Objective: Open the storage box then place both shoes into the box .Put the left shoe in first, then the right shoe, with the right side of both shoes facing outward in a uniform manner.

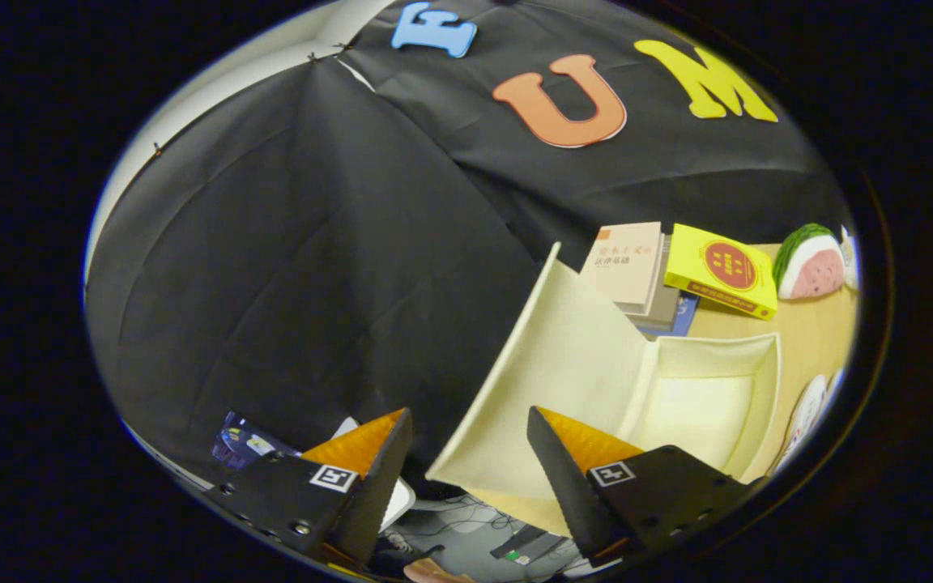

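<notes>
The gripper (pixel 466 453) stands wide apart, its two fingers holding nothing, with only black booth cloth and the corner of a lid seen through the gap between them. The whole view is rolled to one side.

The task's cream-coloured fabric storage box (pixel 709 405) sits just ahead of the right finger, at about two o'clock from the gripper, with its mouth uncovered and its pale inside showing. Its flat cream lid flap (pixel 547 380) is swung up and stands open, reaching from the box towards twelve o'clock, its lower corner lying between the fingers.

Beyond the box, on the light wooden table (pixel 807 340), lies a small stack of books topped by a beige paperback (pixel 624 263). Just beside it at three o'clock is a yellow book with a red round emblem (pixel 722 269), and further that way a plush toy shaped like a watermelon slice (pixel 811 263).
</notes>
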The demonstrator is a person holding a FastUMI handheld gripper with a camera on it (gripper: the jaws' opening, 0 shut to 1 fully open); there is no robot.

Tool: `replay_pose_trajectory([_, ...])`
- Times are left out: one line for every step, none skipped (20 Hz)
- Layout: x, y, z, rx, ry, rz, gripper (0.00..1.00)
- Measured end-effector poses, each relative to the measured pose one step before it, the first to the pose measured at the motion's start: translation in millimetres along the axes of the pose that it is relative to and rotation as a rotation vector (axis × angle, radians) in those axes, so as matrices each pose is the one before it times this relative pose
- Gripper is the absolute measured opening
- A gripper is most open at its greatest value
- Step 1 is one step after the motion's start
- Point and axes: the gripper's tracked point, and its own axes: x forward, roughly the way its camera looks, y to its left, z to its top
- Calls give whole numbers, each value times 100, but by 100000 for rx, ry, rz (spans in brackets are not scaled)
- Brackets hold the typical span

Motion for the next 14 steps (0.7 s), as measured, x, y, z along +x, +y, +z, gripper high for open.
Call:
replay_pose_trajectory([-241,1,-477,108,505,8,89])
replay_pose_trajectory([-345,-492,-384,14,384,-462,90])
replay_pose_trajectory([-408,-736,-157,-105,-434,-346,92])
replay_pose_trajectory([-409,-1022,-100,109,-355,-982,93])
replay_pose_trajectory([-479,-1317,-144,615,-258,-1234,93])
replay_pose_trajectory([-383,-1275,-133,496,-643,-1091,93])
replay_pose_trajectory([-423,-2003,-67,-226,-403,-3698,93])
replay_pose_trajectory([-492,-2010,7,-1242,-966,-3582,93])
replay_pose_trajectory([-485,-2235,-53,-1173,-904,-4037,93])
replay_pose_trajectory([-478,-2038,-300,8,-485,-3805,93])
replay_pose_trajectory([-620,-2052,-292,917,212,-2935,93])
replay_pose_trajectory([-708,-1948,-339,1062,117,-2407,93])
replay_pose_trajectory([-689,-2140,-26,529,-475,-2441,93])
replay_pose_trajectory([-534,-2163,6,146,-1271,-1703,94])
